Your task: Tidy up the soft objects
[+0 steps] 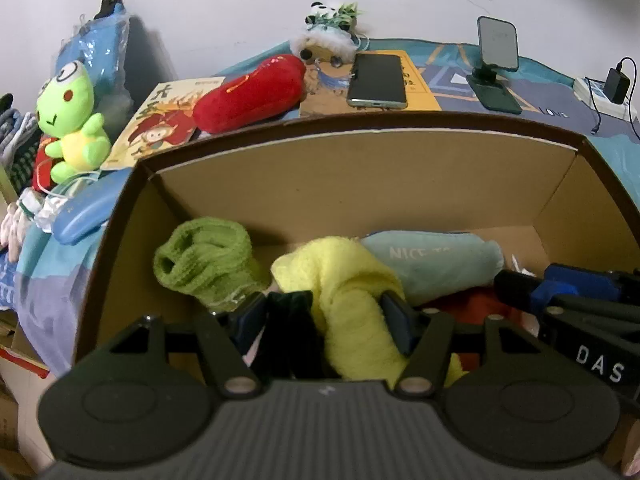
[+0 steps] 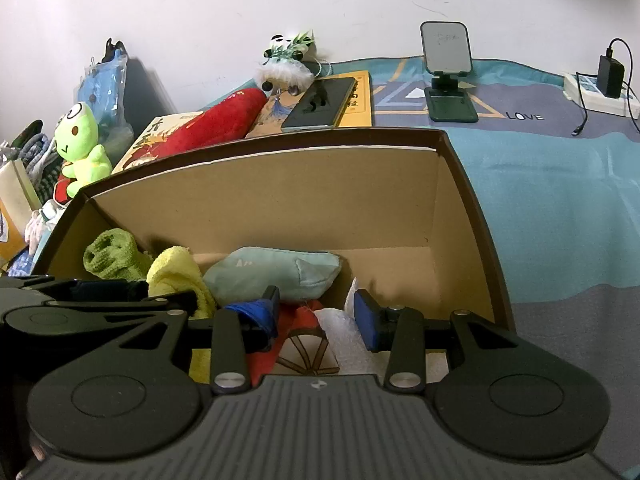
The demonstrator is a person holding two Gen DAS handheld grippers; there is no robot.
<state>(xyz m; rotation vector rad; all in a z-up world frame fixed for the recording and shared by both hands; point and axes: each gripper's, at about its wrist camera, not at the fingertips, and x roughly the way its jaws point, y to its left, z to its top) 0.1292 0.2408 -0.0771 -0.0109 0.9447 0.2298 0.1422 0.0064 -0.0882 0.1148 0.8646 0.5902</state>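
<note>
Soft objects — most already lie inside the cardboard box: a green knit piece at the left, a yellow fuzzy cloth in the middle, a pale blue pouch behind it, red fabric and something white low at the front.

Left gripper reaches into the box, jaws fairly wide, the yellow cloth running between them along with a dark item I cannot identify. The right-hand pad touches the cloth; whether the left one presses is not clear, so a firm hold cannot be told.

Right gripper sits just beside it, jaws apart with white and red fabric between the pads — not visibly pinched. Dark blue cloth bunches at its left finger.

Judgement on the step: this looks like settling the yellow cloth in place. Doing it well means freeing it low, against the box floor, so it doesn't spring over the wall, and lifting the jaws straight out so loops don't snag on the pads. The two grippers are crowded; move one at a time.

Outside, on the bed cover: red plush, green frog toy, a fluffy panda toy — likely still to be boxed. Phone, stand and charger stay put.
</note>
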